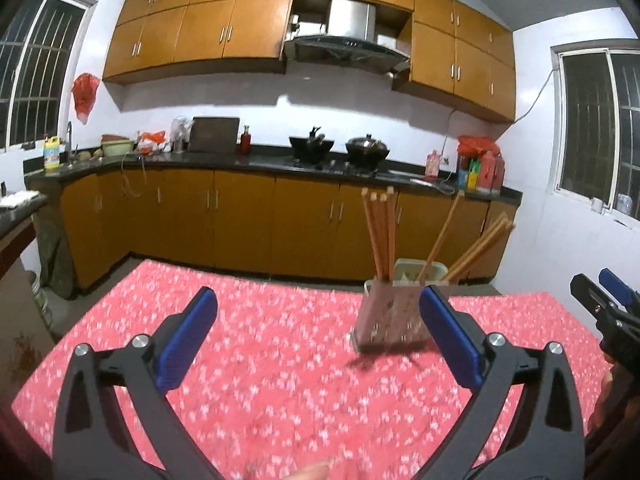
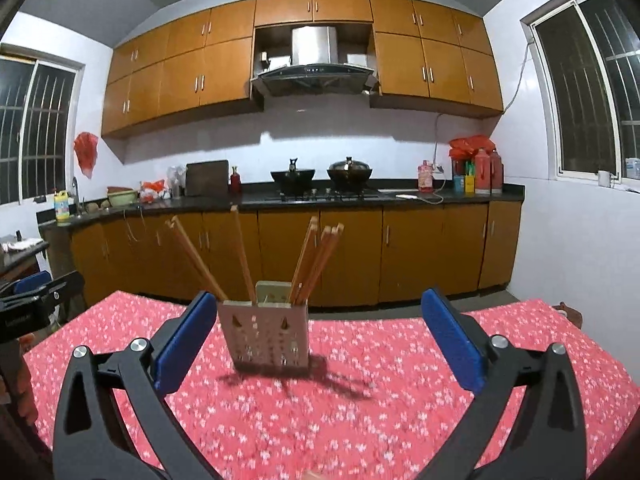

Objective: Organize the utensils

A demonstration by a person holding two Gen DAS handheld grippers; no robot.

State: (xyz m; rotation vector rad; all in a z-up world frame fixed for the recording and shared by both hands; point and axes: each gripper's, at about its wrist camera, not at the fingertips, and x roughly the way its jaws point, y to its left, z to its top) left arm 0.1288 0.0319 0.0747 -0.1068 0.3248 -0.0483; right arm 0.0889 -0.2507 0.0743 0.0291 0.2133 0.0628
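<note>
A pale perforated utensil holder (image 1: pixel 390 314) (image 2: pixel 266 338) stands upright on the red floral tablecloth (image 1: pixel 256 372) (image 2: pixel 360 420). Several wooden chopsticks (image 1: pixel 382 236) (image 2: pixel 314 264) stick up out of it, leaning left and right. My left gripper (image 1: pixel 316 328) is open with nothing between its blue pads; the holder lies beyond its right finger. My right gripper (image 2: pixel 318 330) is open and empty too, and the holder sits past its left finger. Each gripper shows at the edge of the other's view: the right gripper (image 1: pixel 604 292), the left gripper (image 2: pixel 36 288).
Behind the table runs a dark countertop (image 2: pixel 404 196) over orange cabinets, with two woks (image 2: pixel 320 176) on the hob, bottles (image 2: pixel 486 172) at the right, and a sink area (image 2: pixel 76 204) at the left. Barred windows flank the room. A fingertip (image 1: pixel 312 472) peeks in at the bottom.
</note>
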